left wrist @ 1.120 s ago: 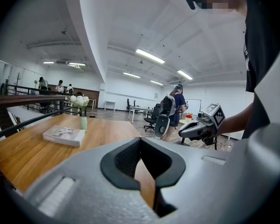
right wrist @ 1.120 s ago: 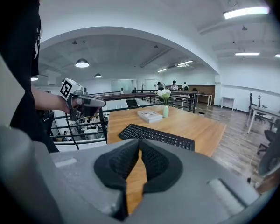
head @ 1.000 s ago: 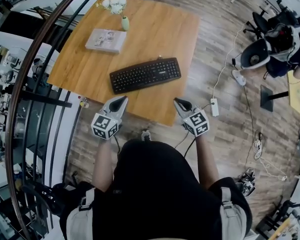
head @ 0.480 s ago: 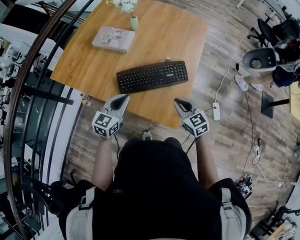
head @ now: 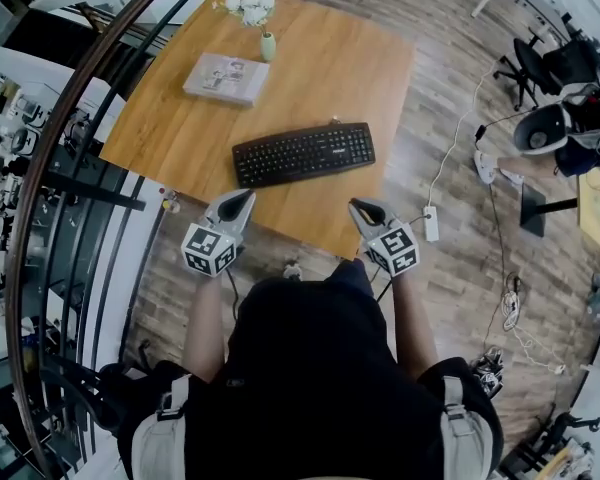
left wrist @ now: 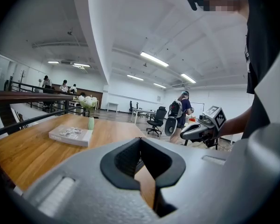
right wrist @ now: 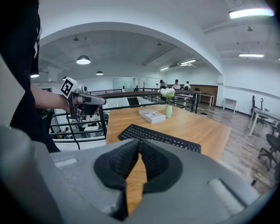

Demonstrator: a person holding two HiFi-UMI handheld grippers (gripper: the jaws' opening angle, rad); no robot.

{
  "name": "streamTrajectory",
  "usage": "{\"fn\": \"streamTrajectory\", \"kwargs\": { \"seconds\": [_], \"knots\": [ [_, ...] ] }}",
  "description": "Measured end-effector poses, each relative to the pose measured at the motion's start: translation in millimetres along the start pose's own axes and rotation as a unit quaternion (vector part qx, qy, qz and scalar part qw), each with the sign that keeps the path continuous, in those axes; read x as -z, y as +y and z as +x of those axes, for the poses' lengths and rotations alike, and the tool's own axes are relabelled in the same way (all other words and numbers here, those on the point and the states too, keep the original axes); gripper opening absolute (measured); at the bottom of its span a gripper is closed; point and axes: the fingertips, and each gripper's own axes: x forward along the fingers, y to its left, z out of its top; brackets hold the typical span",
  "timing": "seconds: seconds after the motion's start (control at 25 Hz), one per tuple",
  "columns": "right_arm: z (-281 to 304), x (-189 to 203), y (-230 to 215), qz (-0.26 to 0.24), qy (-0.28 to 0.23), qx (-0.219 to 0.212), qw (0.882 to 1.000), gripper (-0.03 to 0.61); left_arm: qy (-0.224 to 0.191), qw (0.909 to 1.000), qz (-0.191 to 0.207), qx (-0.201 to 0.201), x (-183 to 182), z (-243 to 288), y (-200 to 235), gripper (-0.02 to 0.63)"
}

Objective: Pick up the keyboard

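Two hand-held grippers are poised at the near edge of a wooden worktop [head: 340,68], one on either side of the person holding them. Farthest left, a dark railing [left wrist: 28,96] runs along the worktop's left side. The left hand-held gripper [head: 237,201] has its tip just over the near edge. Its own view shows the two dark pads closed against each other at the tips, with nothing held and only bare wood visible past them. Beyond it, in the far left part of the worktop, a book [head: 225,78] lies flat. Just right of the book, a small green vase [head: 268,46] of white flowers stands upright near the far edge. The black keyboard [head: 303,153] lies flat on the near half of the worktop, slightly slanted with its right end farther away. It is well apart from the book, lies ahead of both grippers and is touched by neither. The right hand-held gripper [head: 361,208] is at the worktop's near right corner. Its pads also meet at the tips and grip nothing, and its own view shows the keyboard lying beyond them. On the plank floor to the right lies a white power strip [head: 430,223] with its cable. A black office chair [head: 520,63] stands farther right.
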Motion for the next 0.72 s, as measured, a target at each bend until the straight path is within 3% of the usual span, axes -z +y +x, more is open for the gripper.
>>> {"fn": "streamTrajectory", "kwargs": {
  "seconds": [0.72],
  "knots": [
    [22.5, -9.8, -55.1, -0.007, 0.003, -0.036, 0.999, 0.02, 0.002, 0.9988, -0.015, -0.047, -10.5, 33.3, 14.6, 0.011]
  ]
}}
